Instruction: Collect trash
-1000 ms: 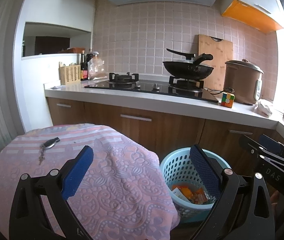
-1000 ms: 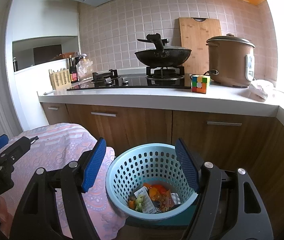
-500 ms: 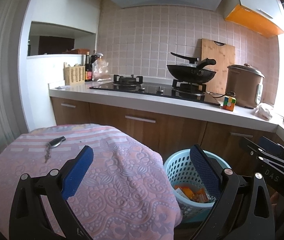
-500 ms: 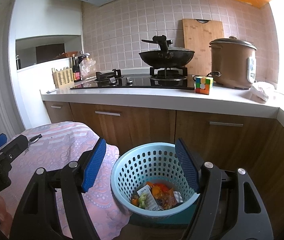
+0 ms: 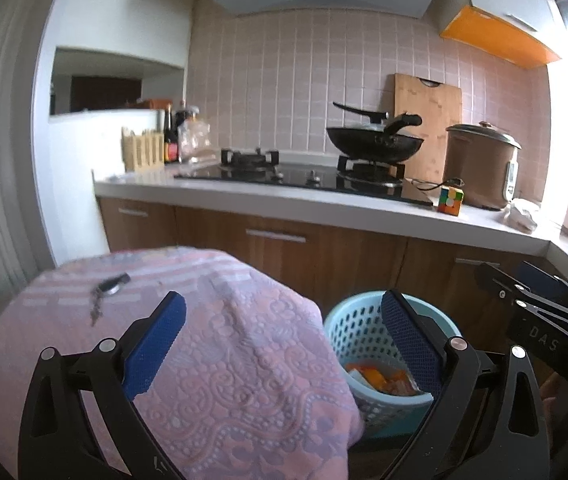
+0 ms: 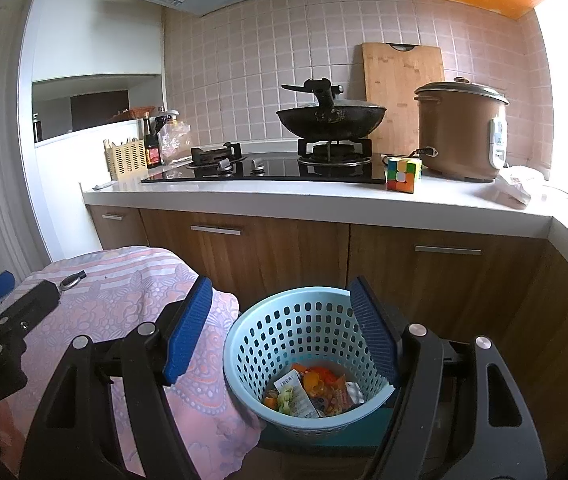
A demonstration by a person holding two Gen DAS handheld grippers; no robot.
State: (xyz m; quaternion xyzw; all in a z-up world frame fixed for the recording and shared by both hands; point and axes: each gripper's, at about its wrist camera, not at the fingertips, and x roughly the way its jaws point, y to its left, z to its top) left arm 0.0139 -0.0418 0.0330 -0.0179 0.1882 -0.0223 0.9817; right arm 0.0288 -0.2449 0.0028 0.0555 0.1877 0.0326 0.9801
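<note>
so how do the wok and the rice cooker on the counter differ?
The wok is black, wide and shallow; the rice cooker is brown, tall and drum-shaped. The wok sits raised on a burner of the gas hob, while the rice cooker stands directly on the white countertop, to the wok's right. The wok has a long dark handle; the rice cooker carries a white control panel on its side. Both have lids on.

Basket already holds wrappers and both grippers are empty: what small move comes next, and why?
Probably pull both back and stop. The left gripper and right gripper are open and empty, trash lies in the basket, and only a key shows on the cloth.
</note>
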